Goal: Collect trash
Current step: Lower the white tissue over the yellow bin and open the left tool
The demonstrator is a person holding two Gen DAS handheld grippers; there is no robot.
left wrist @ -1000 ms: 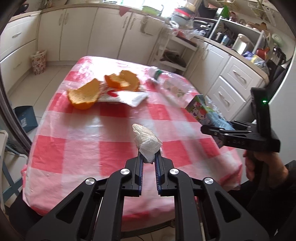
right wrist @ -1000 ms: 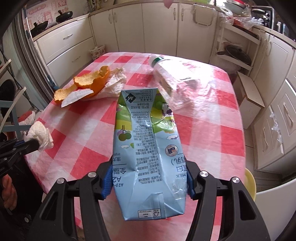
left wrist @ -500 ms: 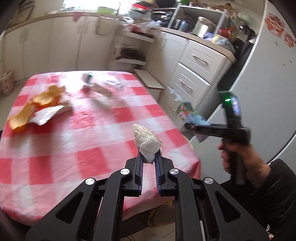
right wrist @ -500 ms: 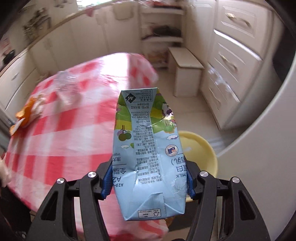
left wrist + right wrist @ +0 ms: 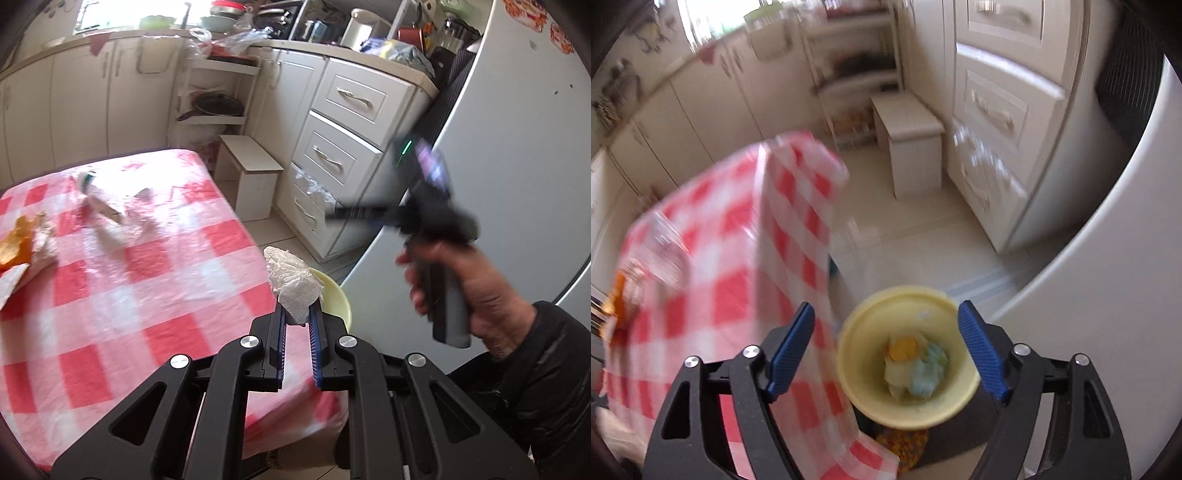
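Observation:
My left gripper (image 5: 297, 321) is shut on a crumpled white paper tissue (image 5: 293, 284), held above the table's right edge close to the yellow bin (image 5: 341, 301). In the right wrist view my right gripper (image 5: 884, 308) hangs over the yellow bin (image 5: 860, 384) on the floor. Its jaws are opening, with nothing between the blue pads (image 5: 792, 347). A pale blue milk carton (image 5: 929, 369) lies inside the bin beside something orange (image 5: 903, 347). The left wrist view shows the right gripper (image 5: 334, 214) blurred, held in a hand (image 5: 476, 295).
The table with the red checked cloth (image 5: 122, 295) carries orange peel (image 5: 14, 247) on white paper and a clear plastic bottle (image 5: 103, 206). White drawers (image 5: 343, 129), a small stool (image 5: 251, 173) and a fridge (image 5: 517, 166) stand to the right.
Both grippers swung right, off the table towards the yellow bin. The right gripper opened and the milk carton left it and now lies in the bin. The left still holds the tissue.

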